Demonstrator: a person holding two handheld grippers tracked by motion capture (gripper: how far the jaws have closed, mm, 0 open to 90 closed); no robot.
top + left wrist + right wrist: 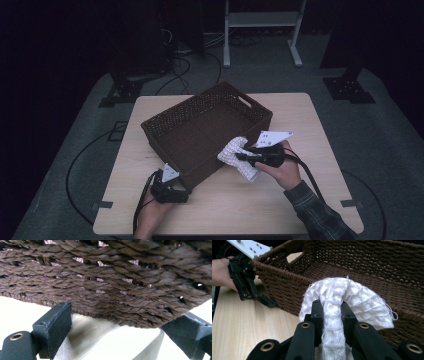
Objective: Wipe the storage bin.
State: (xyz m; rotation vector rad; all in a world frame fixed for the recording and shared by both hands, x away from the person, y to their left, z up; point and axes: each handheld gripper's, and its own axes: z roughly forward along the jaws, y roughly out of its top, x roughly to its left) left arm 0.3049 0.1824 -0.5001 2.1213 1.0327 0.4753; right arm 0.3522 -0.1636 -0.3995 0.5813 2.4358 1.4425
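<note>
White waffle-weave cloth [337, 302], frayed at its edges, hangs bunched between the right gripper's [331, 312] clamped jaws; left gripper [115, 322] gapes wide against the brown woven basket [105, 280].

The high view looks forward and down from above the person's side onto the whole counter [300, 115]. The left gripper view sits low, pressed close to the wicker basket [105, 285] wall. The right gripper view faces the same basket's rim from near, past its claw [332, 315].
</note>
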